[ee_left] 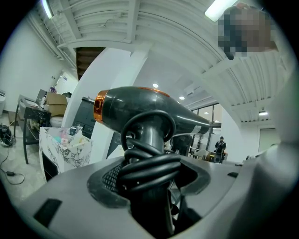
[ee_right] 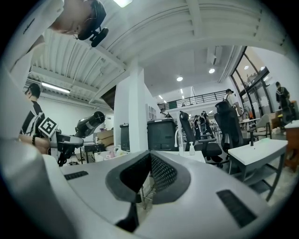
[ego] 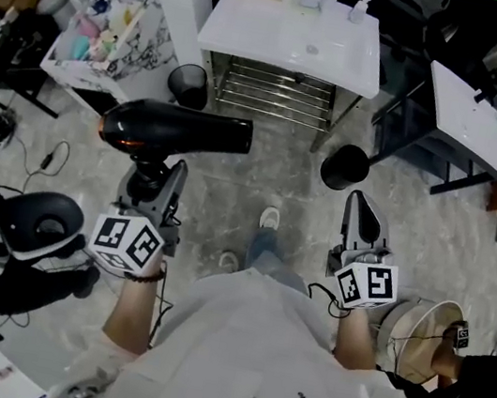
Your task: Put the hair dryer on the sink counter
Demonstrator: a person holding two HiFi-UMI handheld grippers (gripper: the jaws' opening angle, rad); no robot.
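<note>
A black hair dryer (ego: 180,127) with an orange ring at its back lies level above the floor, nozzle pointing right. My left gripper (ego: 152,181) is shut on its handle, where the black cord is wound in loops (ee_left: 149,170); the dryer's body (ee_left: 140,109) rises just beyond the jaws. The white sink counter (ego: 259,28) with a faucet and a soap bottle stands ahead, well beyond the dryer. My right gripper (ego: 360,213) hangs at the right with its jaws together and nothing between them (ee_right: 149,156). The dryer (ee_right: 88,122) shows small at the left of the right gripper view.
Two black bins (ego: 189,85) (ego: 344,167) stand on the floor before the sink stand. A marble-patterned cart (ego: 114,46) of small items is at the left, a second white sink top (ego: 472,118) at the right. A black seat (ego: 39,223) and cables lie lower left.
</note>
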